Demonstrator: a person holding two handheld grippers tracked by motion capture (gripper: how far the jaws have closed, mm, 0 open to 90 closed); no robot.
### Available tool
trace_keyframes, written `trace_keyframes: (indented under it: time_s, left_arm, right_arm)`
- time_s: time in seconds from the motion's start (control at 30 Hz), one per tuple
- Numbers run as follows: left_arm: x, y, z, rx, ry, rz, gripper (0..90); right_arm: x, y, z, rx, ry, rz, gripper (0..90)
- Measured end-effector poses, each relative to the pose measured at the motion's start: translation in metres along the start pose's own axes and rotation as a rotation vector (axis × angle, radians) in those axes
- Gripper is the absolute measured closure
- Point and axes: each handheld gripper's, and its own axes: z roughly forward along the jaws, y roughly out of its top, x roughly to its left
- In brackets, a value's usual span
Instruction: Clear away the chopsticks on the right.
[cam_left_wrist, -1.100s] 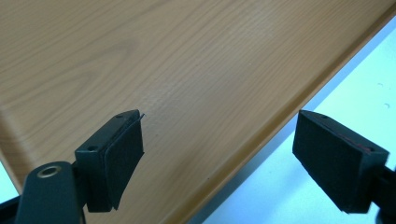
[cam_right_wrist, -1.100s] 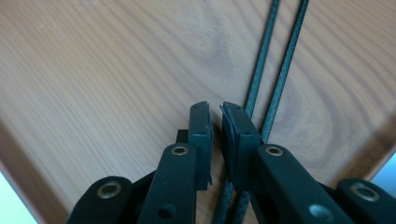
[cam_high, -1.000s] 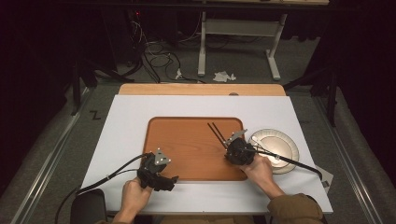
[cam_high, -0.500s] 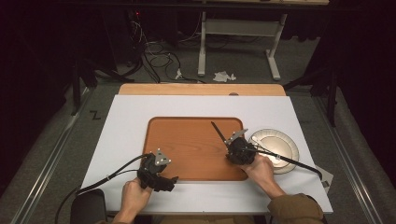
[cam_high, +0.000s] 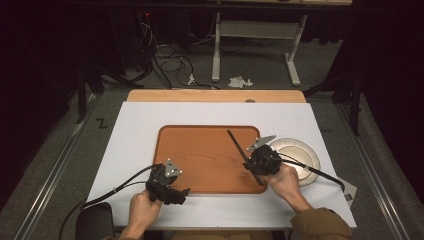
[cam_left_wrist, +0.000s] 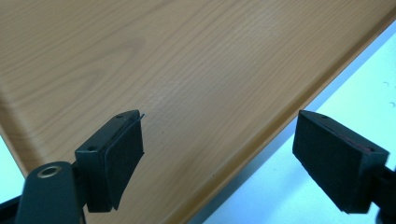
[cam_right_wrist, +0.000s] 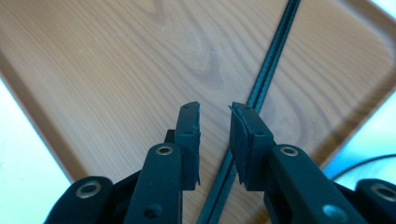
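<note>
High view, left to right. The left hand (cam_high: 142, 207) enters from the near edge of the white counter (cam_high: 130, 135) and holds the left hand-held gripper (cam_high: 180, 192) low at the near-left corner of the brown wooden rectangular tray (cam_high: 200, 150), pointing right. The left gripper view shows what the high view cannot: its two black pads (cam_left_wrist: 123, 161) stand wide apart with nothing between them, one over the tray's wood grain, the other over the white counter beyond the tray's rim.

The right hand (cam_high: 285, 182) holds the right hand-held gripper (cam_high: 249, 161) over the tray's right side, angled toward the far left. A pair of thin black chopsticks (cam_high: 243, 155) lies diagonally on the tray, running from its middle toward the near-right corner. In the right gripper view the jaws stand slightly parted just above the chopsticks (cam_right_wrist: 268, 74), which pass beneath the gap; they grip nothing. Just right of the tray lies a round pale plate (cam_high: 300, 152). No legible writing appears.
</note>
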Motion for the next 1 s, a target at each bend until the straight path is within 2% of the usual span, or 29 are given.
trace_keyframes:
  time_s: [0.3, 0.37, 0.47, 0.53, 0.63, 1.0]
  left_arm:
    - [0.0, 0.0, -0.002, -0.003, 0.001, 0.002, 16.5]
    - [0.0, 0.0, -0.002, 0.0, 0.0, 0.003, 16.5]
    - [0.0, 0.0, -0.002, -0.002, 0.001, 0.004, 16.5]
    - [0.0, 0.0, -0.003, -0.004, 0.002, 0.003, 16.6]
    - [0.0, 0.0, -0.002, -0.003, 0.001, 0.001, 16.5]
    - [-0.001, 0.0, 0.0, 0.002, -0.011, -0.001, 16.6]
  right_arm:
    - [0.0, -0.01, -0.024, -0.056, -0.001, -0.012, 73.9]
    - [-0.001, -0.013, -0.029, -0.06, -0.007, -0.009, 73.9]
    - [-0.006, -0.018, -0.033, -0.088, 0.026, 0.023, 73.8]
    - [-0.008, -0.021, -0.036, -0.084, -0.005, 0.024, 73.9]
    - [-0.009, -0.023, -0.041, -0.103, 0.007, 0.034, 73.6]
    - [-0.001, -0.041, -0.044, -0.085, -0.014, 0.013, 70.8]
